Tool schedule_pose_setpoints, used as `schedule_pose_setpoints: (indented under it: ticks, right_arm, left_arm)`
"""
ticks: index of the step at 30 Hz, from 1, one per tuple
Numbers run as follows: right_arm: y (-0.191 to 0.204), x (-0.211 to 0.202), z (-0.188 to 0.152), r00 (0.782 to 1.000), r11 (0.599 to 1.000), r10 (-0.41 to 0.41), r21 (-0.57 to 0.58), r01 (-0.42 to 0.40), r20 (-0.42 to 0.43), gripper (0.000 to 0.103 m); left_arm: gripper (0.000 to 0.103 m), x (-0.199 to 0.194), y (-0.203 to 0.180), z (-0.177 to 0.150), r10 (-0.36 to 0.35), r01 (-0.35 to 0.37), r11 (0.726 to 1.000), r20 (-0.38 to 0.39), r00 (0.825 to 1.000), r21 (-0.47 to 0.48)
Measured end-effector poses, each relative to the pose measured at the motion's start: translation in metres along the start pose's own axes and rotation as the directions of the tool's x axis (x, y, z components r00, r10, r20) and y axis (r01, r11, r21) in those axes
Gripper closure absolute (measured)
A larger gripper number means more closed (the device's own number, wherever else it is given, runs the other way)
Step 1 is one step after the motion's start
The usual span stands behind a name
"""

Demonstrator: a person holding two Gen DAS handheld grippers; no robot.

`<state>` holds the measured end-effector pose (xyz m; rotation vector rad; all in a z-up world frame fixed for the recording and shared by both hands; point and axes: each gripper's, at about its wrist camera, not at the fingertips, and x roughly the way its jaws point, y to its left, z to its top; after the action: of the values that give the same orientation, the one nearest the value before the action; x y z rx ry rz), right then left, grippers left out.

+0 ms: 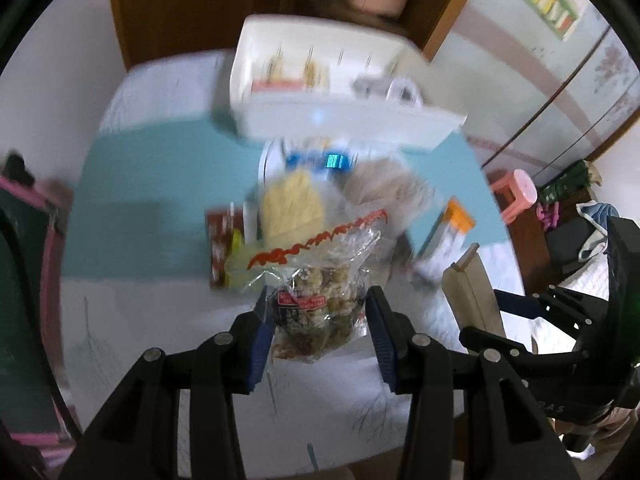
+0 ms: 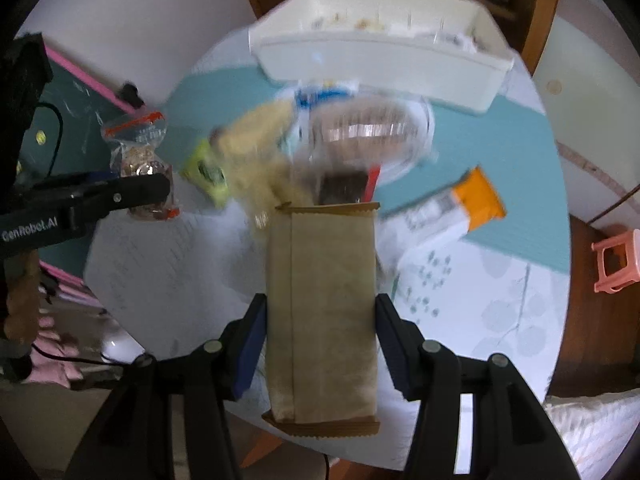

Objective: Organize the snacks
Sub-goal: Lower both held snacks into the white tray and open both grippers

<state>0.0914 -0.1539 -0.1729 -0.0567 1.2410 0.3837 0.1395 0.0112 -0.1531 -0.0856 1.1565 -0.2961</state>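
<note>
Both tongs are loaded. The left tongs (image 1: 318, 322) pinch a clear snack bag (image 1: 316, 300) with a red zip strip, its lower half caught between the blue pads, and the right tongs (image 2: 320, 340) clamp a tan paper-look packet (image 2: 322, 312) across its width, well clear of the worktop (image 2: 460, 280). The target appears to be the white bin (image 1: 340, 120) at the far side of the worktop, which already seems to hold a few items, though blur hides what they are. Between the tongs and the bin lies a loose heap of more snacks: a yellow pack (image 1: 290, 204), an orange-ended packet (image 2: 476, 200) and a clear lidded tub (image 2: 372, 132). To do this step well, carry both packs high enough to pass over the heap and the bin's near wall, keep the two tongs apart so they do not clash, and spread each pair only once its pack is inside the bin, one after the other. The clear bag is soft and may slip or swing.
</note>
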Motion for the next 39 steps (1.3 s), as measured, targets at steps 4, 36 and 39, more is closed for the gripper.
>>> schedule_pose_setpoints:
  ticks: [4,36,39]
  right_arm:
    - [0.0,-0.028,0.032,0.996,1.0,0.004,0.008,-0.005,0.086,0.05]
    - [-0.071,-0.106,0.256,0.921,0.973,-0.113,0.23,0.026,0.373,0.049]
    - [-0.073,-0.097,0.263,0.925,0.97,-0.123,0.24,0.035,0.359,0.049]
  left_arm:
    - [0.06,-0.025,-0.011,0.034,0.01,-0.013,0.999,0.1,0.995,0.032]
    - [0.067,-0.021,-0.02,0.234,0.054,-0.079,0.992,0.24,0.969,0.096]
    - [0.067,-0.011,-0.022,0.244,0.056,-0.082,0.991,0.239,0.969,0.102]
